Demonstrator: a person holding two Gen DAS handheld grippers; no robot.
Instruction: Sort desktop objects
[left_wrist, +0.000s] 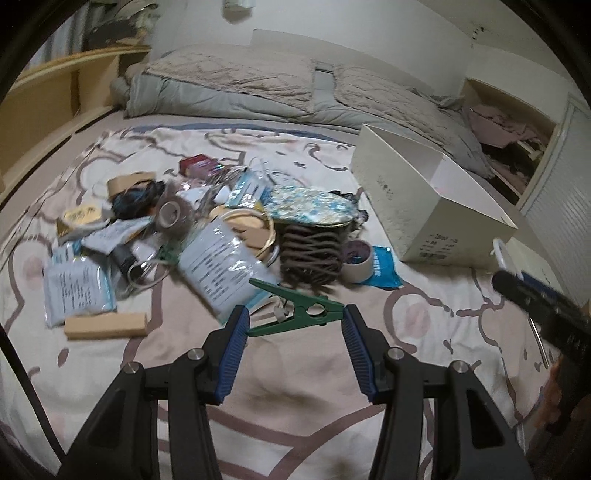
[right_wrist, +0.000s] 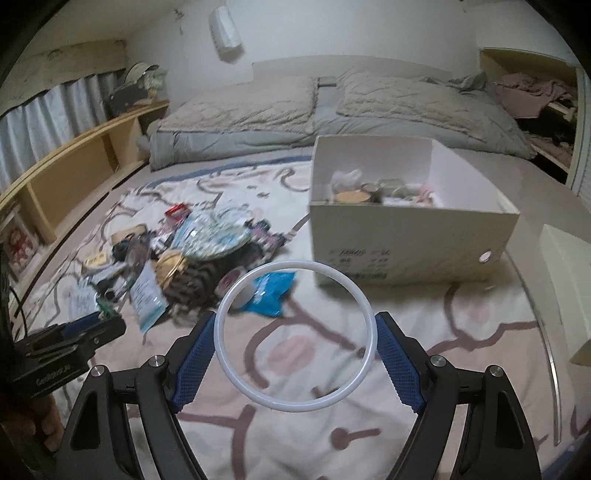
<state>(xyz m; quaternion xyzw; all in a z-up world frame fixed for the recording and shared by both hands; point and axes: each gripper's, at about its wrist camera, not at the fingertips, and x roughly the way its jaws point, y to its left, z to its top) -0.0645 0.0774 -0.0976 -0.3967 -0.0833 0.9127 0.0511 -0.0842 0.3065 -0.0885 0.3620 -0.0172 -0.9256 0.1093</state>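
**Bed sort: left tongs around clip, right tongs carrying ring**

Far left: wooden shelf (right_wrist: 79, 162) along the bed edge. The patterned bedspread (left_wrist: 295, 406) carries everything.

Left part of the pile: tan block (left_wrist: 106, 325) nearest the viewer, with a clear printed packet (left_wrist: 75, 290) just behind it. A brown tape roll (left_wrist: 170, 213) sits further back among loose wrappers.

Centre: larger printed packet (left_wrist: 223, 266) lying tilted, its near end touching the green plastic clip (left_wrist: 295, 312). Left tongs (left_wrist: 295, 315) are spread, one blue pad on each side of the clip; whether either pad touches it I cannot tell. The clip lies flat on the bedspread.

Centre-right of pile: brown cord bundle (left_wrist: 312, 254), a floral pouch (left_wrist: 314, 206) behind it, a small tape roll (left_wrist: 357, 258) and a blue packet (left_wrist: 384, 269) to its right.

Right: white cardboard box (right_wrist: 413, 251), open on top, with small items already inside, standing apart from the pile.

Right tongs (right_wrist: 295, 334) grip a white ring (right_wrist: 295, 413) by its outer edges, held above the bedspread in front of the box.
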